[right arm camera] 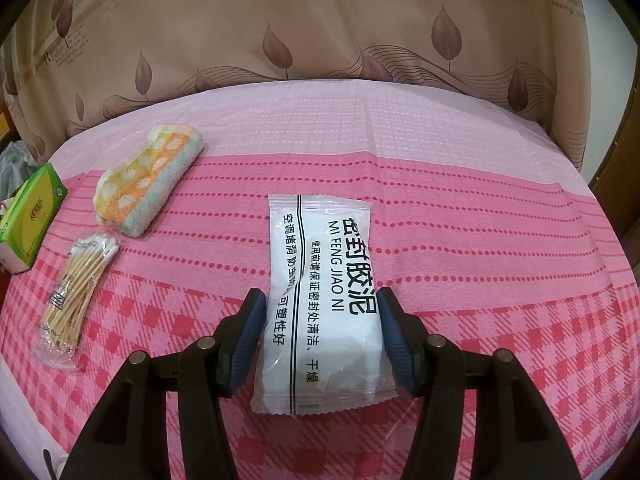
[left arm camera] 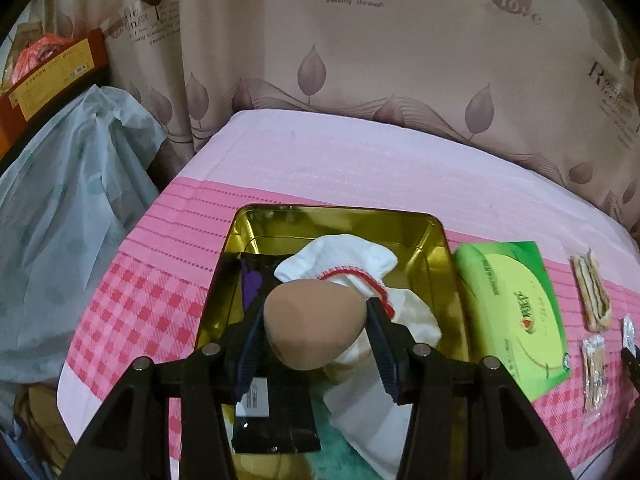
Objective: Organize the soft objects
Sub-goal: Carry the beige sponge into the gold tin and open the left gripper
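Under the left gripper (left arm camera: 316, 332) much of the gold tin (left arm camera: 436, 248) is hidden: the black fingers cover its near end, where only a scrap of green fabric (left arm camera: 344, 440) and part of a black packet (left arm camera: 276, 412) with a white label show, and a purple item (left arm camera: 252, 284) at the tin's left wall is too dark to name. At the far left of that view a pale plastic bag (left arm camera: 68, 208) slumps beside the table and an orange box (left arm camera: 52, 76) is cut off by the lens edge. A pink checked tablecloth (left arm camera: 152, 292) covers the table, with a leaf-print curtain (left arm camera: 360, 60) hanging close behind it. Left gripper holds a tan egg-shaped sponge (left arm camera: 316, 324) pinched between its blue pads, above a white cloth with red trim (left arm camera: 344, 268) lying inside the tin. Just right of the tin lies a green tissue box (left arm camera: 516, 320), then small snack packets (left arm camera: 592, 292) near the edge, blurred.

From the right wrist view the same green box sits cut off at the left border, with a bag of cotton swabs (right arm camera: 76, 284) beside it and a folded spotted towel (right arm camera: 152, 184) further back. Right gripper (right arm camera: 320, 340) is lowered to the cloth with its jaws spread wide, either side of a white sealing-clay packet (right arm camera: 324, 304) lying flat; whether the pads touch the wrapper I cannot tell, and the wrapper looks unsqueezed
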